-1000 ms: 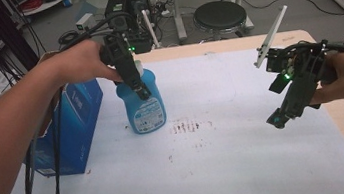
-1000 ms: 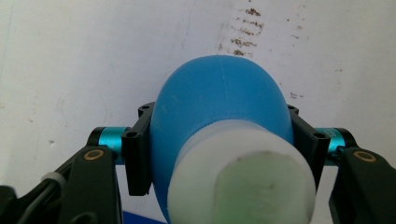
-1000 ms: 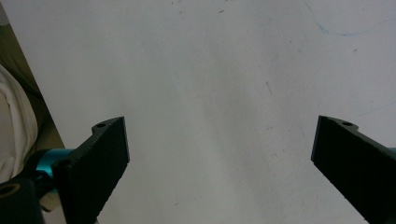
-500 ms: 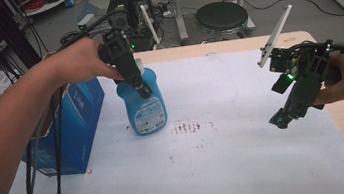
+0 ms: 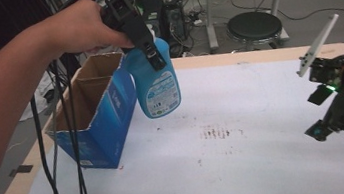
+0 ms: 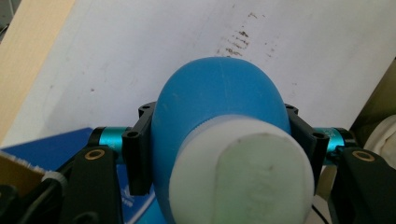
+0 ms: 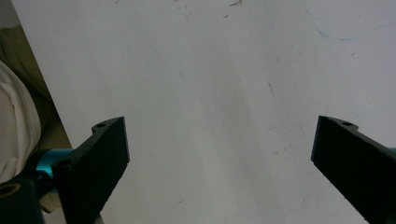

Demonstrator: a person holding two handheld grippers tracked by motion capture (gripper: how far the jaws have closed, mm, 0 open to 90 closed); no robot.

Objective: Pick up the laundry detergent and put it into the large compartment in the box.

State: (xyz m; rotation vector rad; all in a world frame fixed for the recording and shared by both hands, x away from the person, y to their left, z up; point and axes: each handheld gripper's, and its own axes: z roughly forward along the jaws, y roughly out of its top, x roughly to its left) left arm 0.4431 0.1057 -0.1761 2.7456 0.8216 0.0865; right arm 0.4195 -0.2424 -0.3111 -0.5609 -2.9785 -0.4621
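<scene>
My left gripper [image 5: 154, 54] is shut on the neck of a blue bottle [image 5: 156, 84] with a white cap [image 6: 243, 172], and the bottle hangs in the air just right of an open blue cardboard box [image 5: 95, 112]. In the left gripper view the jaws clamp both sides of the blue bottle [image 6: 219, 112], seen from its cap end. At the table's right side my right gripper [image 5: 326, 124] hovers open above the white sheet. In the right gripper view its own jaws [image 7: 219, 154] stand wide apart with nothing between them.
A white sheet [image 5: 248, 157] with small brown stains [image 5: 215, 132] covers the wooden table. Black cables [image 5: 62, 157] hang from the left hand over the table's left edge. A black stool [image 5: 254, 26] and desk legs stand beyond the far edge.
The left gripper has lifted the blue bottle off the sheet and carried it up beside the box. The right gripper has drifted slightly right and stays open.
</scene>
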